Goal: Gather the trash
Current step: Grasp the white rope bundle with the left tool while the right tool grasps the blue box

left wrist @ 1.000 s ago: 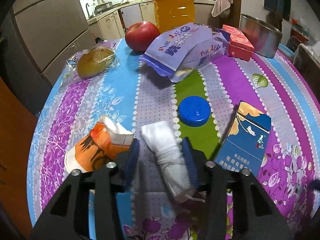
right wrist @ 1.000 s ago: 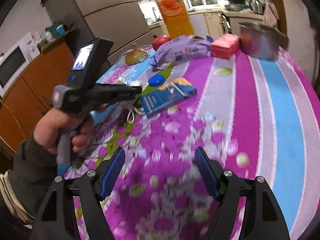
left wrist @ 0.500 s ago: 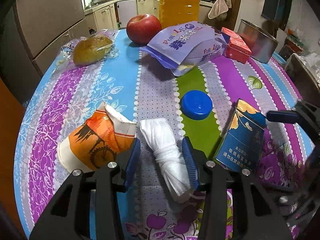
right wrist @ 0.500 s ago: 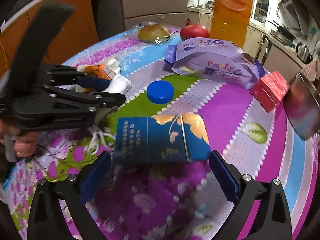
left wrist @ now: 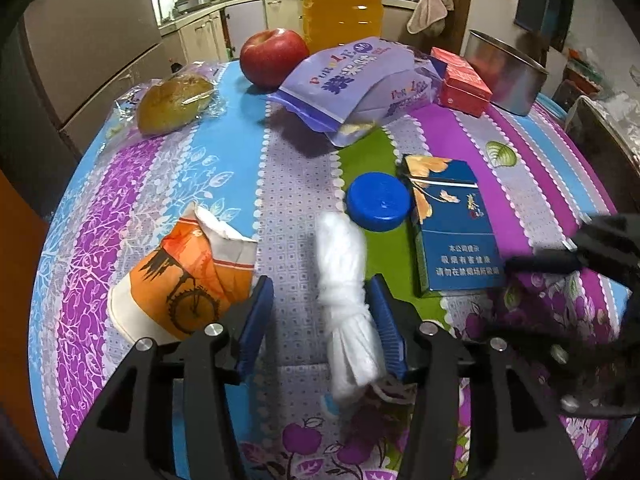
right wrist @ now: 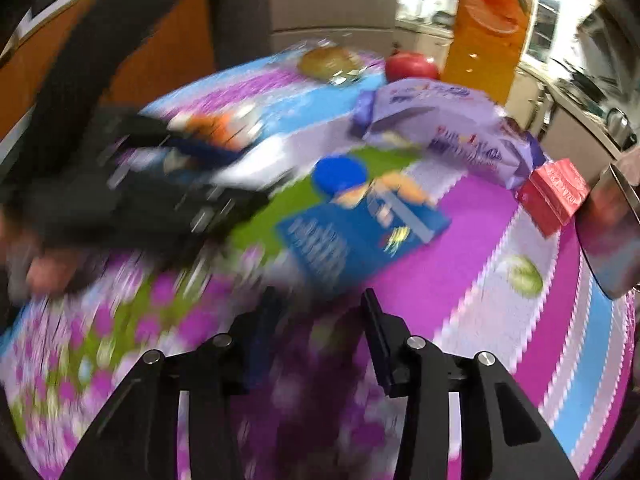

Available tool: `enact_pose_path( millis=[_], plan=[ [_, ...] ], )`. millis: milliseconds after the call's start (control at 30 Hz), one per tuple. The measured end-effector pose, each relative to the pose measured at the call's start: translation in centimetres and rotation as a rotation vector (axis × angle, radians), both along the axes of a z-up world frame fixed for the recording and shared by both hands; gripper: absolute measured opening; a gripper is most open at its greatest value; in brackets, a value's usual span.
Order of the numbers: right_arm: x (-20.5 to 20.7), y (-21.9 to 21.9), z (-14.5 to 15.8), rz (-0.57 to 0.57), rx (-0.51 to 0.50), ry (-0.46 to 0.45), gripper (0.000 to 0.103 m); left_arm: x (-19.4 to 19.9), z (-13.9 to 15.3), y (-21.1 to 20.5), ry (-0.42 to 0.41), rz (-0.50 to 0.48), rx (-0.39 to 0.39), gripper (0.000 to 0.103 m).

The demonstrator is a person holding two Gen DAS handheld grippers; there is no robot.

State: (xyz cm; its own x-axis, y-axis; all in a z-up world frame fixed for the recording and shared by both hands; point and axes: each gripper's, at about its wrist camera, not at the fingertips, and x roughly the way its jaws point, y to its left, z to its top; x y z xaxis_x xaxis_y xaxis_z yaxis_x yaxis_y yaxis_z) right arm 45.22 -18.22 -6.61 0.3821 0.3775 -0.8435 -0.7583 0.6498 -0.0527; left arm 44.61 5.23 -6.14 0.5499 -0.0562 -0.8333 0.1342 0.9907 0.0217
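Bench [left wrist: 304, 184]: striped floral cloth, cluttered.
Left tool [left wrist: 320, 312]: jaws just opening, apart; twisted white tissue [left wrist: 344, 276] lies between, leaning on right pad, left pad clear.
Right tool [right wrist: 316, 320]: jaws just closing, nothing between; blue cigarette pack [right wrist: 352, 236] just ahead.
Crushed orange cup [left wrist: 180, 284]: beside left tool.
Blue cap [left wrist: 378, 202]: touching pack.

A red apple [left wrist: 274, 57] was seen at the far end of the striped, flowered tablecloth [left wrist: 168, 184], just in front of a tall bottle of orange drink [left wrist: 342, 2]. A wrapped bun [left wrist: 175, 102] lay to the left of the apple, near the cloth's edge. A red box [left wrist: 462, 82] was set beside a steel pot [left wrist: 506, 74] at the far right. Kitchen cabinets [left wrist: 208, 34] and a hanging cloth [left wrist: 430, 10] were seen behind.
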Motion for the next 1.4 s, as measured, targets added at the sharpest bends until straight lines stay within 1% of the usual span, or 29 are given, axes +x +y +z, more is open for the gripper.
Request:
enact_pose_path(
  millis=[33, 67, 100, 133, 167, 200, 233, 267, 333, 400, 467, 533, 567, 633, 700, 767, 833, 867, 933, 1000, 1033, 1067, 1133, 1233, 1400],
  plan=[
    [-0.5, -1.0, 0.2, -0.025, -0.023, 0.004, 0.044, 0.0, 0.0, 0.0, 0.000, -0.010, -0.006, 0.052],
    [-0.5, -2.6, 0.7, -0.098, -0.004, 0.019, 0.044, 0.0, 0.1, -0.1, -0.005, -0.026, -0.036, 0.052],
    [-0.4, -3.8, 1.2, -0.147, 0.055, 0.046, 0.047, 0.1, 0.2, -0.2, -0.004, -0.041, -0.068, 0.052],
    [0.2, -5.6, 2.0, -0.225, 0.183, 0.087, 0.052, 0.5, 0.3, -0.6, 0.000, -0.053, -0.092, 0.052],
    [0.6, -6.3, 2.2, -0.281, 0.242, 0.094, 0.071, 0.6, 0.4, -0.9, -0.004, -0.048, -0.096, 0.052],
    [1.3, -7.1, 2.3, -0.356, 0.311, 0.112, 0.079, 0.8, 0.8, -0.9, -0.018, -0.028, -0.104, 0.052],
    [2.2, -7.2, 1.9, -0.428, 0.368, 0.147, 0.079, 0.7, 1.0, -0.8, -0.026, -0.018, -0.113, 0.052],
    [2.6, -6.7, 1.7, -0.461, 0.376, 0.154, 0.079, 0.4, 1.5, -0.6, -0.039, -0.014, -0.119, 0.052],
    [3.6, -4.9, 1.0, -0.510, 0.366, 0.156, 0.078, -0.5, 2.9, 0.2, -0.088, 0.007, -0.105, 0.052],
    [4.6, -2.7, 0.6, -0.565, 0.363, 0.159, 0.078, -1.5, 4.5, 1.5, -0.127, 0.030, -0.119, 0.052],
    [5.2, -0.5, 0.7, -0.594, 0.333, 0.124, 0.079, -2.7, 6.2, 3.4, -0.175, 0.064, -0.135, 0.052],
    [5.6, 1.2, 0.8, -0.625, 0.288, 0.082, 0.084, -3.6, 7.2, 4.8, -0.204, 0.090, -0.143, 0.052],
    [6.1, 2.1, 0.7, -0.650, 0.240, 0.056, 0.086, -4.0, 7.6, 5.5, -0.212, 0.100, -0.149, 0.052],
    [6.7, 3.3, 0.2, -0.666, 0.177, 0.035, 0.086, -4.2, 7.6, 6.4, -0.205, 0.103, -0.146, 0.052],
    [6.7, 3.7, 0.1, -0.663, 0.158, 0.013, 0.086, -4.4, 7.0, 6.5, -0.194, 0.092, -0.122, 0.052],
    [6.7, 4.4, -0.1, -0.661, 0.111, -0.007, 0.086, -4.5, 6.6, 6.3, -0.180, 0.076, -0.117, 0.052],
    [6.5, 5.0, -0.3, -0.647, 0.073, -0.023, 0.082, -4.5, 6.2, 6.1, -0.167, 0.065, -0.121, 0.052],
    [6.5, 5.1, -0.5, -0.644, 0.071, -0.024, 0.081, -4.5, 6.1, 5.9, -0.162, 0.058, -0.122, 0.052],
    [6.4, 5.1, -0.4, -0.624, 0.080, -0.025, 0.074, -4.4, 5.8, 5.7, -0.155, 0.053, -0.124, 0.052],
    [6.1, 4.8, 0.1, -0.591, 0.103, -0.038, 0.025, -4.4, 5.5, 5.7, -0.149, 0.048, -0.129, 0.052],
    [6.1, 4.6, 0.2, -0.579, 0.118, -0.034, 0.016, -4.3, 5.4, 5.7, -0.143, 0.048, -0.133, 0.052],
    [5.6, 4.2, 0.2, -0.570, 0.130, -0.049, 0.014, -4.3, 5.2, 5.8, -0.136, 0.050, -0.138, 0.052],
    [5.0, 3.5, 0.4, -0.559, 0.165, -0.066, 0.014, -4.0, 4.7, 5.8, -0.124, 0.060, -0.133, 0.052],
    [3.4, 2.0, 1.3, -0.559, 0.211, -0.108, 0.013, -3.8, 4.0, 5.3, -0.116, 0.046, -0.127, 0.052],
    [-1.8, -1.1, 3.4, -0.553, 0.258, -0.208, 0.013, -3.3, 2.7, 2.8, -0.128, -0.008, -0.083, 0.053]
  ],
)
